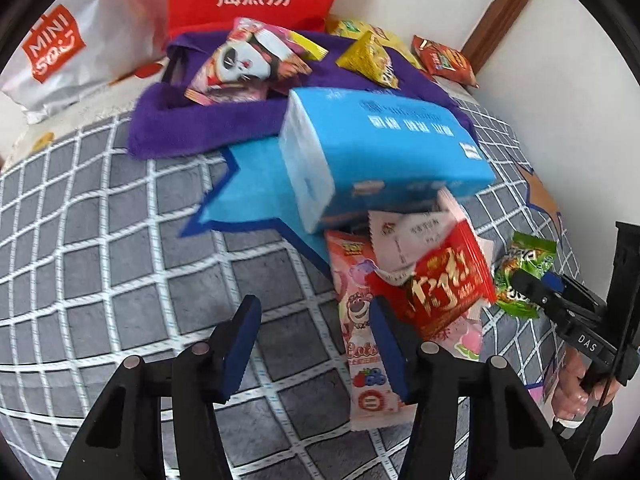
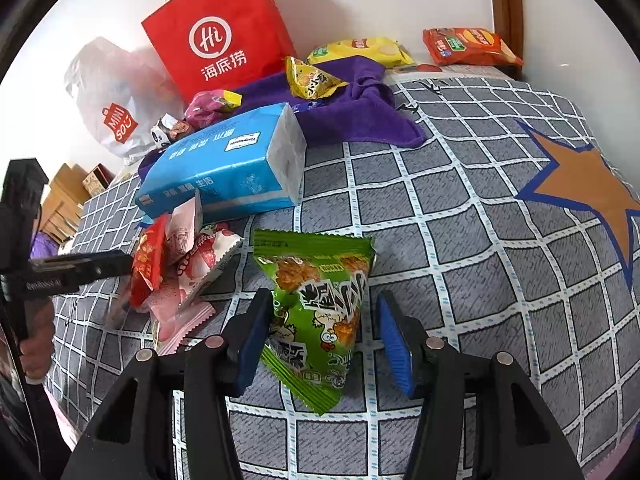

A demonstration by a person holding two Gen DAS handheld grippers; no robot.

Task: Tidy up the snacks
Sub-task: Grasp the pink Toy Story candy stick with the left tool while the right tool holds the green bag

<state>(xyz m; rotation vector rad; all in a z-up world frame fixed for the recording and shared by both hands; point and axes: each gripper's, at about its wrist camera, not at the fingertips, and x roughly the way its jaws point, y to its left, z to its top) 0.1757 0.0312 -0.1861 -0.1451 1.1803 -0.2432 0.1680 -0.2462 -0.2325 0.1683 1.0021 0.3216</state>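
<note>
Over on the left, the left gripper (image 1: 316, 344) hangs low over the bed (image 1: 100, 272) with its fingers spread wide and nothing between them. Its right-hand finger pad (image 1: 390, 350) overlaps the pink bear packet (image 1: 362, 320) at the edge of the snack pile, though whether it touches I cannot tell. The red sachet (image 1: 448, 284) lies tilted on top of that pile, right under the overhanging blue tissue pack (image 1: 384, 156). These packets look light, thin and crinkly, so I would expect them to slide on one another and on the fabric.

Further right, the green snack bag (image 2: 320, 308) lies flat on the checked cover, just beside the pile and apart from it. The right gripper (image 2: 320, 336) straddles its lower half, fingers wide; the left pad (image 2: 252, 340) is at the bag's edge, the right pad (image 2: 394, 344) clear of it. It looks puffy and air-filled, likely fragile inside and slick outside. A gentle pinch across the flat crimped seam at the near end, or the narrow waist, seems safer than squeezing the pillow.
</note>
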